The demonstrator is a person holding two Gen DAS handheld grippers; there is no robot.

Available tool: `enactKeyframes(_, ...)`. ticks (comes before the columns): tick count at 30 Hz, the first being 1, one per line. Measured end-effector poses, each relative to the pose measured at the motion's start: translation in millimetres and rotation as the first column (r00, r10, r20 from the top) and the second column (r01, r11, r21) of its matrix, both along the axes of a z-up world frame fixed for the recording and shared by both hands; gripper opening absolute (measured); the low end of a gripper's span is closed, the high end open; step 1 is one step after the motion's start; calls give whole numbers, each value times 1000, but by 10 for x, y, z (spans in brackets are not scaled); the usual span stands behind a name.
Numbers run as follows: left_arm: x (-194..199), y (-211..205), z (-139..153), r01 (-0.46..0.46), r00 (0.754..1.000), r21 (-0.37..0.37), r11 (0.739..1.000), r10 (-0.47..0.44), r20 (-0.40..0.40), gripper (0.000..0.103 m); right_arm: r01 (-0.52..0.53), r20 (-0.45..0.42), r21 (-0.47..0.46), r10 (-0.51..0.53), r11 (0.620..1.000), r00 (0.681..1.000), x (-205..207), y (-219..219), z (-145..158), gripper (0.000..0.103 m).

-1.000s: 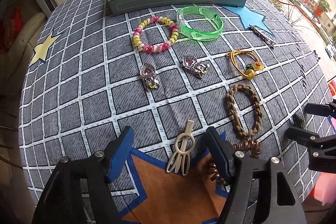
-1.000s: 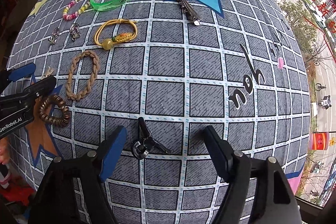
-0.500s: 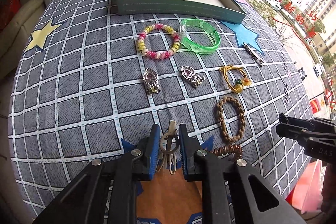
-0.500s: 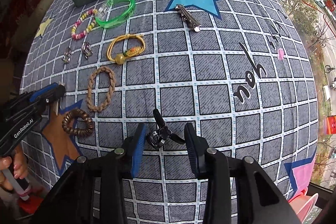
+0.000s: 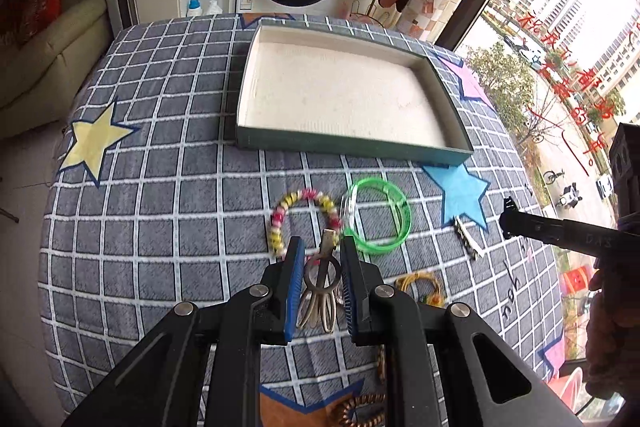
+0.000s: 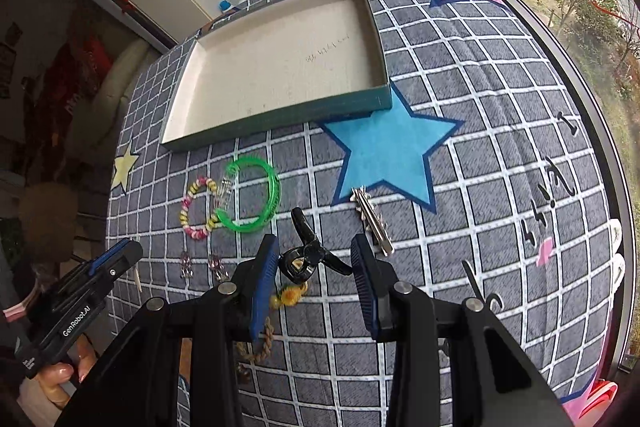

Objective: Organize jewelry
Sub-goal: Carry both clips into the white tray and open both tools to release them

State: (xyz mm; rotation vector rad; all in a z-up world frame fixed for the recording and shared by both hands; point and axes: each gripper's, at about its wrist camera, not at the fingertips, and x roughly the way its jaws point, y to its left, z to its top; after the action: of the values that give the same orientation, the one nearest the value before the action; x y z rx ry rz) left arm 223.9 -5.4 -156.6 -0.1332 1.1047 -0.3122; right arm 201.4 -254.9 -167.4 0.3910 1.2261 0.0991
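Your left tongs [image 5: 320, 283] grip the beige metal hair claw [image 5: 320, 287]. Your right tongs [image 6: 314, 279] clasp the small black claw clip [image 6: 306, 255]. Both hang above the checked counter [image 5: 160, 227], short of the green-walled tray [image 5: 344, 147] by its far edge.

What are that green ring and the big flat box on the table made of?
The green ring looks like translucent plastic: the cloth's grid shows faintly through its glossy, neon band. The box seems to be cardboard, with matte dark green walls outside and a pale, slightly scuffed lining inside; it could be covered in paper, which the pictures leave open.
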Motion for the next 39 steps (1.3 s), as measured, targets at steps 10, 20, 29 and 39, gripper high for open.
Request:
enactKeyframes(10, 1095, -302, -122, -71, 997, 45, 996, 69, 47, 31, -36, 10, 36, 36, 999, 999, 1255, -153, -57, 41)
enactKeyframes(20, 1756, -535, -523, -108, 993, 146, 983, 101, 56, 31, -70, -8, -45, 69, 997, 998, 2082, -184, -403, 41)
enactKeyframes(29, 1893, -651, -815, -86, 996, 257, 962, 84, 22, 31, -124, -20, -124, 123, 984, 992, 2204, -86, -588, 41)
enactKeyframes(39, 1821, -682, -782, -63, 998, 315, 947, 54, 37, 32, -113, -16, -78, 112, 991, 994, 2144, -109, -576, 67)
